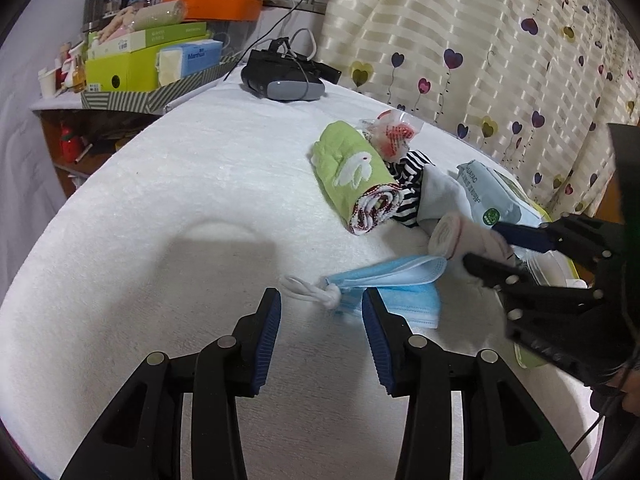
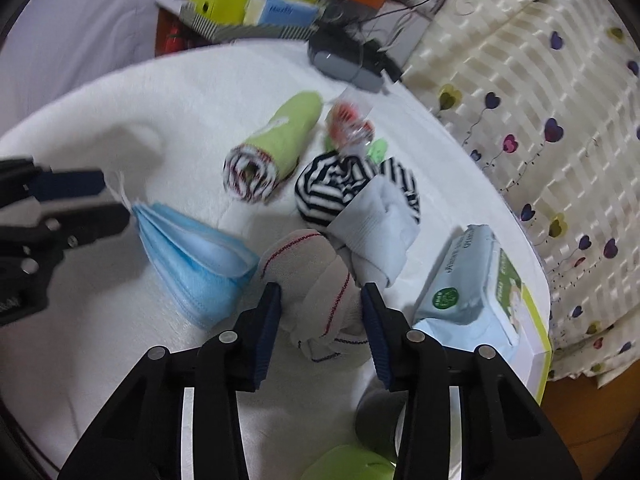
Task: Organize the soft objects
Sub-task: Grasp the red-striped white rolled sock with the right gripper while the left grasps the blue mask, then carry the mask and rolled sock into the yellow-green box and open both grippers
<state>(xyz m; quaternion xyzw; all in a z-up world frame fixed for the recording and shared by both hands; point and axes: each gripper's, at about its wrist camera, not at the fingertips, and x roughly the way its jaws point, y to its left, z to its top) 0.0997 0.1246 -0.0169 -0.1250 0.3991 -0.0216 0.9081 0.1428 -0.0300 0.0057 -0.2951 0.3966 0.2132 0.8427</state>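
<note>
A folded blue face mask (image 1: 396,276) (image 2: 192,252) lies on the white cloth-covered table (image 1: 180,200). Its knotted ear loop sits just ahead of my left gripper (image 1: 322,312) (image 2: 116,200), which is open with nothing pressed between the pads. My right gripper (image 2: 322,304) (image 1: 480,244) is shut on a white rolled cloth with red stitching (image 2: 320,280) (image 1: 452,232). Behind it lie a pale grey folded cloth (image 2: 380,224), a black-and-white striped sock (image 2: 332,188) (image 1: 412,168), a green rolled towel (image 2: 280,136) (image 1: 352,164) and a red-and-white plastic packet (image 1: 392,132).
A pack of wet wipes (image 2: 468,280) (image 1: 492,196) rests on a green-edged box at the table's right edge. A dark headset with cables (image 1: 284,76) sits at the back. Boxes and clutter fill a shelf (image 1: 148,64) at far left. A heart-print curtain (image 1: 500,60) hangs on the right.
</note>
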